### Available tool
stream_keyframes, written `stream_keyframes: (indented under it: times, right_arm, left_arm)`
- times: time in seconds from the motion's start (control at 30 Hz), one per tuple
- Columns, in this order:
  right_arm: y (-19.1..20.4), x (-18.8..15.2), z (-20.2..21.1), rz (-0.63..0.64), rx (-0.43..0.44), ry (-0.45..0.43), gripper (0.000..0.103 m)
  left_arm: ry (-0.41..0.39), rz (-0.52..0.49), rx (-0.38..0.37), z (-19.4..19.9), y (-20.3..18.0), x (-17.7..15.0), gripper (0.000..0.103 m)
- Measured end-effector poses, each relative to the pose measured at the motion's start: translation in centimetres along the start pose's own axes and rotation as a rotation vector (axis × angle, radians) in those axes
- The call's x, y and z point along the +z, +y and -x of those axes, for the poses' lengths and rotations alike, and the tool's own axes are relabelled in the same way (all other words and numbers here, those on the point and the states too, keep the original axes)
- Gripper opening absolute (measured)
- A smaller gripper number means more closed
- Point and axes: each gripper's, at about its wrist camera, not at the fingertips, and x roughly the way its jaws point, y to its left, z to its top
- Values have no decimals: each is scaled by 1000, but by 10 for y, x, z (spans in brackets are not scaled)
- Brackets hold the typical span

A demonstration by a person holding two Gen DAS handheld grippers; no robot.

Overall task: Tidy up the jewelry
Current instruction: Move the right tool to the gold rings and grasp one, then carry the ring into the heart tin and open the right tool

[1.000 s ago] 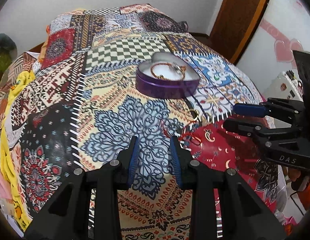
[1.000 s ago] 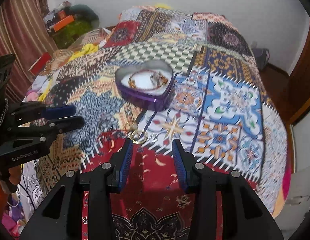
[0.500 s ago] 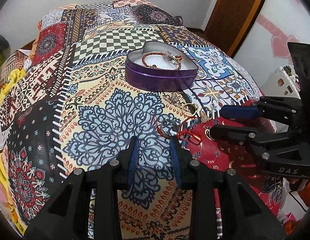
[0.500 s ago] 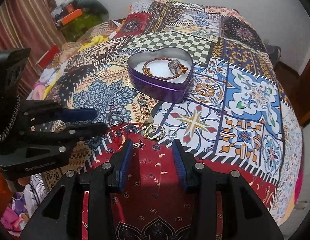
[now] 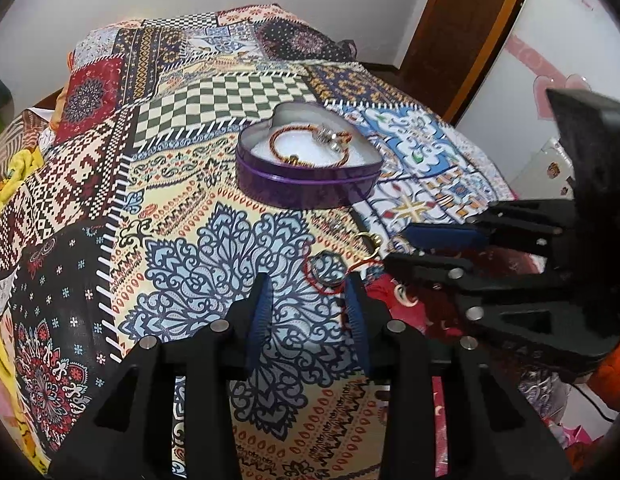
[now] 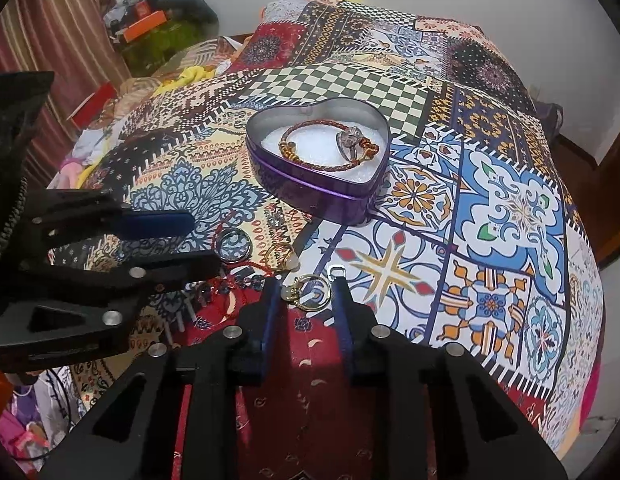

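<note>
right gripper [image 6: 303,286] closing, gold ring [image 6: 310,286] seen between jaws, on bed quilt [image 6: 490,208] | purple heart tin [image 6: 310,182] beyond, bracelet [image 6: 310,148] inside | left gripper [image 6: 197,240] alongside

Whether the right hand-held gripper [image 6: 305,292], closing around the gold ring [image 6: 312,287], already presses it cannot be told, and small beads [image 6: 237,282] beside it blur together.
</note>
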Motion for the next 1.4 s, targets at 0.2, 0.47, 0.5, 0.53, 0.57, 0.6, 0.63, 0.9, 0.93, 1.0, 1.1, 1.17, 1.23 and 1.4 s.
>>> stream_keyframes:
  times: [0.2,0.47,0.5,0.53,0.57,0.6,0.63,0.9,0.93,1.0,1.1,1.17,1.23,1.4]
  right_arm:
    - [1,0,0,10,-9,-10,23]
    - [-8,-3,6,-22,-7,-18,23]
    - [-9,-3,6,-23,-9,-19,23]
    - [-11,-4,8,-26,-9,-20,23]
    - [-11,-4,9,-29,-9,-21,23]
    - [-13,-5,9,-32,-7,-22,23]
    - [-13,-5,10,-35,-7,-23,23]
    - [-18,-6,14,-49,-1,-31,23]
    - [-18,-6,14,-50,-1,-31,23]
    - [-20,-7,15,-52,-2,-31,23]
    - [-22,-8,16,-60,-2,-33,23]
    - [-23,-8,18,-66,-3,-37,23]
    - [-23,-7,20,-70,-3,-43,23]
    - [-25,-6,26,-76,-6,-59,23]
  left_arm:
    - [-9,-5,-41,-2,-7,6,36]
    - [-22,-11,-17,-5,-14,10,36]
    - [-31,-16,-19,-3,-16,11,36]
    - [-40,-22,-16,-1,-17,11,36]
    - [-44,-26,-14,0,-18,12,36]
    - [-46,-31,-15,1,-20,13,35]
    - [-44,-32,-14,0,-20,13,32]
    - [8,-13,33,-19,-12,13,23]
    - [10,-14,34,-20,-12,12,23]
    - [12,-26,41,-20,-14,11,23]
    - [9,-44,57,-20,-17,10,23]
    - [1,-56,72,-20,-18,10,20]
    - [-7,-63,81,-19,-20,9,20]
    - [-24,-61,83,-16,-20,11,20]
